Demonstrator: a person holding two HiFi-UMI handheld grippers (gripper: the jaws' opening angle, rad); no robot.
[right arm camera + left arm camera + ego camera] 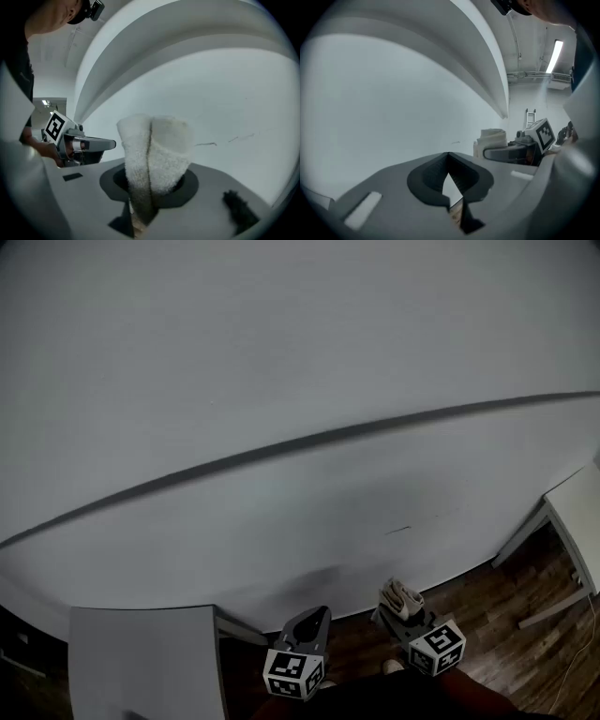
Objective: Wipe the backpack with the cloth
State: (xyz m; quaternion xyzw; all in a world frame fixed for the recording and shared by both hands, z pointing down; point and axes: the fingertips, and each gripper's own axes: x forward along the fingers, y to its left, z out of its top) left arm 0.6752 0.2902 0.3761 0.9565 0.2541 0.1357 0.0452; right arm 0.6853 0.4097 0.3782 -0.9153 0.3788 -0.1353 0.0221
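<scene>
A folded white cloth (157,152) stands upright between the jaws of my right gripper (150,185), which is shut on it. In the head view the cloth (401,596) shows at the bottom, held by the right gripper (397,612) in front of the white wall. My left gripper (318,617) hangs just left of it, its jaws shut tip to tip with nothing between them (449,155). From the left gripper view the cloth (492,138) and right gripper (508,152) are close on the right. No backpack is in any view.
A white wall (281,381) fills most of the head view. A white table (141,662) stands at the bottom left, another white table (577,517) at the right, with dark wooden floor (497,601) between. A ladder (530,116) stands far off.
</scene>
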